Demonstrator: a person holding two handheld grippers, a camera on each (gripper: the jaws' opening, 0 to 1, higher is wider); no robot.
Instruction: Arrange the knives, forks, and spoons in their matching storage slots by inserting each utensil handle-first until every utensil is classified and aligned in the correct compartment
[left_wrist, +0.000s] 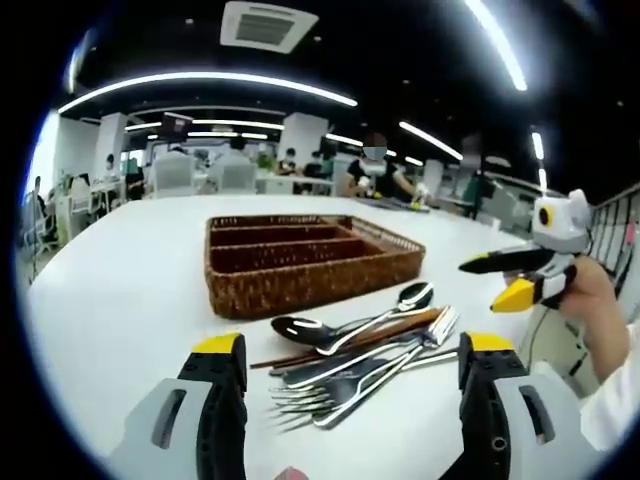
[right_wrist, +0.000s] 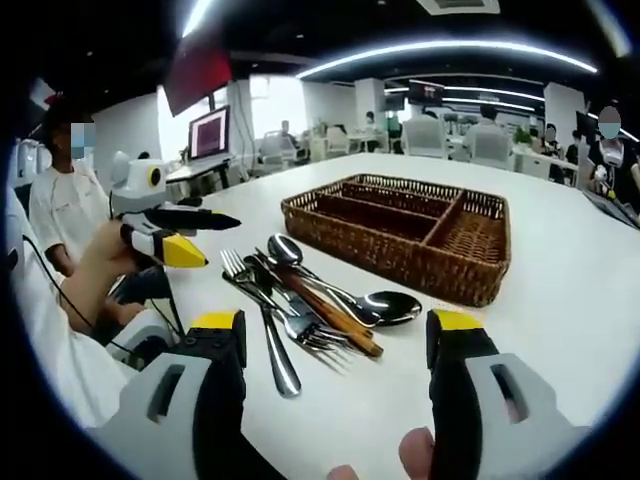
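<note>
While utensil pile (left_wrist: 365, 350) lies untouched near wicker tray (left_wrist: 300, 262), left gripper (left_wrist: 352, 380) and right gripper (right_wrist: 335, 350), both wide and empty, should be lowered onto single handle.

Long ceiling light strips (left_wrist: 210, 82) glow over an open office, where seated people (right_wrist: 62, 205) work at distant desks beyond the white table (left_wrist: 130, 280).

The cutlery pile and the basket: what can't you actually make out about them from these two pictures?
- Cutlery pile: the pieces overlap in both views, so no exact count of forks, spoons or knives.
- Any knives: none clearly made out; the stacked forks and spoons cover what lies under them.
- Basket: its near wall hides the compartment floors in the left gripper view.
</note>
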